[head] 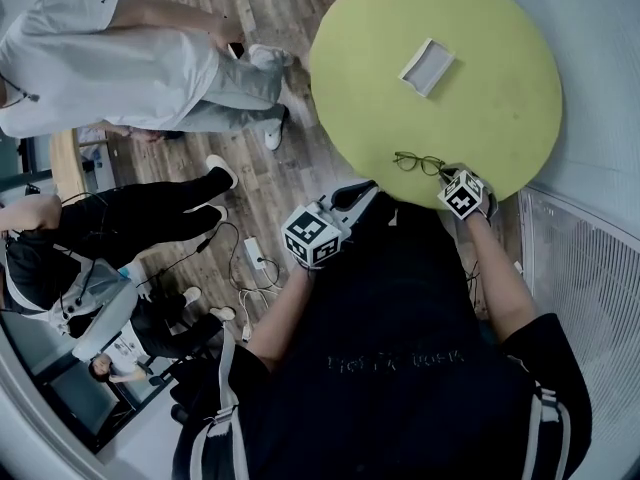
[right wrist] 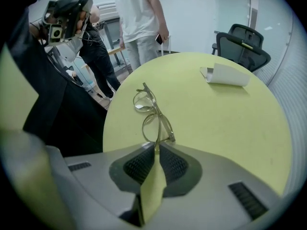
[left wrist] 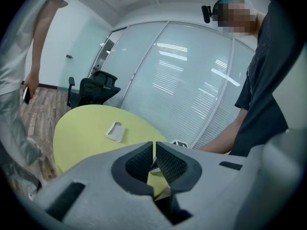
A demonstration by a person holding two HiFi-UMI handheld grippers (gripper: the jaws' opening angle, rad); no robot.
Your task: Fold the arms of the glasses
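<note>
The glasses (head: pixel 418 162) lie at the near edge of the round green table (head: pixel 500 118). The right gripper (right wrist: pixel 156 148) pinches one arm's tip. The left gripper (left wrist: pixel 154 153) hangs closed and empty, off to the near left. That arm wants a slow inward swing toward the lenses, with the frame kept flat.

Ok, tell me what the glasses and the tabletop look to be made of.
The glasses: thin, pale, see-through frame with a slight shine, so probably clear plastic. Whether the lenses are glass or plastic can't be told. The table: flat, even yellow-green top, matte with no glare or grain, likely laminate or painted board.
</note>
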